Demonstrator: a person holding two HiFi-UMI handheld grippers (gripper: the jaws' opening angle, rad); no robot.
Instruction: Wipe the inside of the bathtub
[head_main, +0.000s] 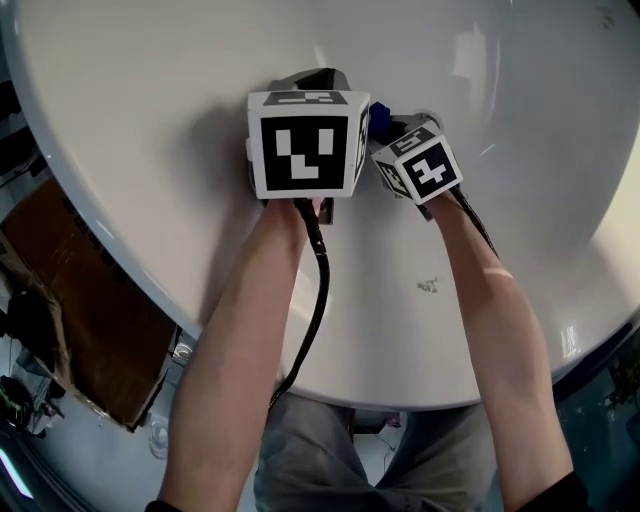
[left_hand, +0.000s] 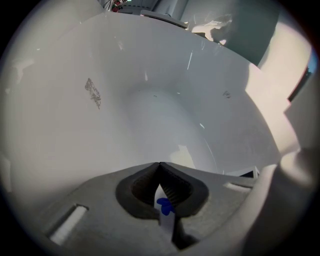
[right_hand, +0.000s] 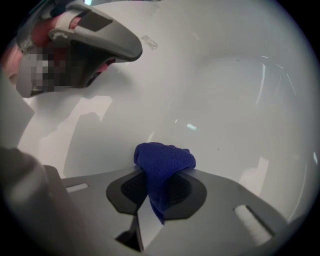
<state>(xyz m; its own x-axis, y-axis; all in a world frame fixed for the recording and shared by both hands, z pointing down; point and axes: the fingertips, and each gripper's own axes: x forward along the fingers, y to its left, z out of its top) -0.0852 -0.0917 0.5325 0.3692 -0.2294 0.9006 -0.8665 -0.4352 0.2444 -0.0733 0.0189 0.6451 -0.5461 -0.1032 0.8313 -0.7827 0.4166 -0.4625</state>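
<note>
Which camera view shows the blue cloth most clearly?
The right gripper view: the blue cloth sits bunched and clamped in the right gripper. The head view shows only a blue sliver of it. The left gripper view shows a tiny blue spot, perhaps the cloth.

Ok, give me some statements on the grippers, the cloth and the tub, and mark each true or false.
1. The right gripper is shut on a blue cloth. True.
2. The left gripper has its jaws wide apart. False: they meet at the tips.
3. The bathtub is white inside. True.
4. The cloth lies spread flat on the tub floor. False: it is bunched up in the right gripper's jaws.
</note>
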